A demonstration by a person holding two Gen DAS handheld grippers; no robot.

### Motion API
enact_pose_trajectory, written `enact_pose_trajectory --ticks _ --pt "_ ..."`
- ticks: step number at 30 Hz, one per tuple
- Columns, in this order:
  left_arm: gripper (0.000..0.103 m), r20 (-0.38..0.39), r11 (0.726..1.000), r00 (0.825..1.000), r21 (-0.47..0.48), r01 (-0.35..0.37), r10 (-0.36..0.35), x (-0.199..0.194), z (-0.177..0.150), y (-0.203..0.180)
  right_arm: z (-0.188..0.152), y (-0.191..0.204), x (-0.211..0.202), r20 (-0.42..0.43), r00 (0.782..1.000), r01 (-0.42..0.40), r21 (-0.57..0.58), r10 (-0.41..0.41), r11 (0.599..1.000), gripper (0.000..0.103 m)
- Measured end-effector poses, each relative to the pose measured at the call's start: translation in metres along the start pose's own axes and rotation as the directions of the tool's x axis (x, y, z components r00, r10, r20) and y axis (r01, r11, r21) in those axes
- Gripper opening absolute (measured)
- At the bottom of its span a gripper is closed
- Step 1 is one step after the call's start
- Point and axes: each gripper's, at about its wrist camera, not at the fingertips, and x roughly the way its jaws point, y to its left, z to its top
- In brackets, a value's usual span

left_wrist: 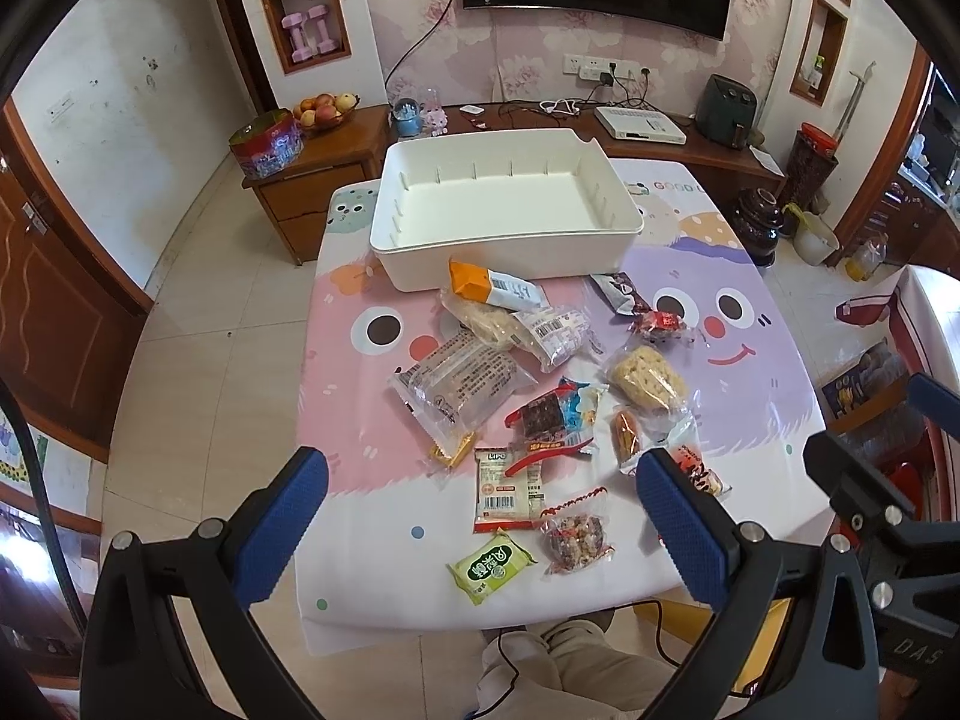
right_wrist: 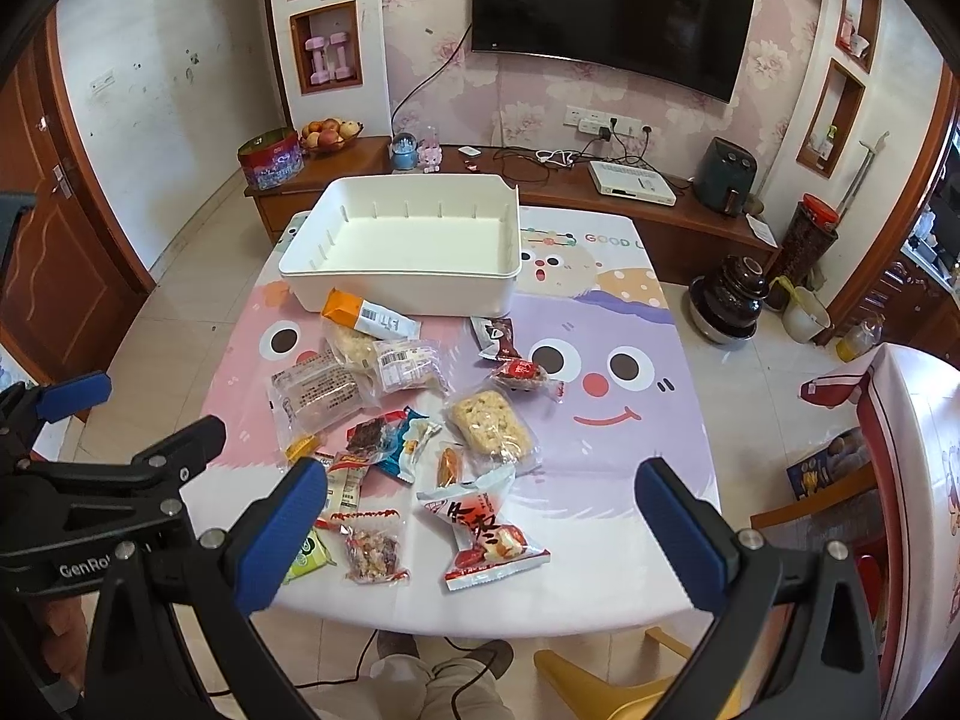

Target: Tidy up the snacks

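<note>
A white bin (left_wrist: pixel 507 204) (right_wrist: pixel 402 240) stands empty at the far side of the table. Several wrapped snacks lie scattered in front of it: an orange-and-white pack (left_wrist: pixel 495 288) (right_wrist: pixel 369 315), a clear pack of brown cake (left_wrist: pixel 459 387) (right_wrist: pixel 318 399), a rice cake (left_wrist: pixel 645 384) (right_wrist: pixel 486 423), a green packet (left_wrist: pixel 491 566) and a red-and-white candy bag (right_wrist: pixel 489 537). My left gripper (left_wrist: pixel 480 516) hangs open above the near snacks, holding nothing. My right gripper (right_wrist: pixel 480 525) is open too, above the candy bag and empty.
The table (left_wrist: pixel 750 420) wears a pink and purple cartoon cloth. Behind it runs a low wooden cabinet (right_wrist: pixel 600 204) with a fruit bowl (left_wrist: pixel 324 111) and a tin. A person's legs (right_wrist: pixel 432 684) and a yellow chair (right_wrist: pixel 594 678) are at the near edge.
</note>
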Motion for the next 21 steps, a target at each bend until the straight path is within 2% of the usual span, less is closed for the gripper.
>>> enact_pose_trajectory --ticks 21 --pt "0.102 0.010 1.000 1.000 -0.013 0.004 -0.004 -0.0067 0.0036 -0.0043 0.0036 -0.0060 -0.0052 0.007 1.000 0.002 0.009 -0.002 1.000 0.102"
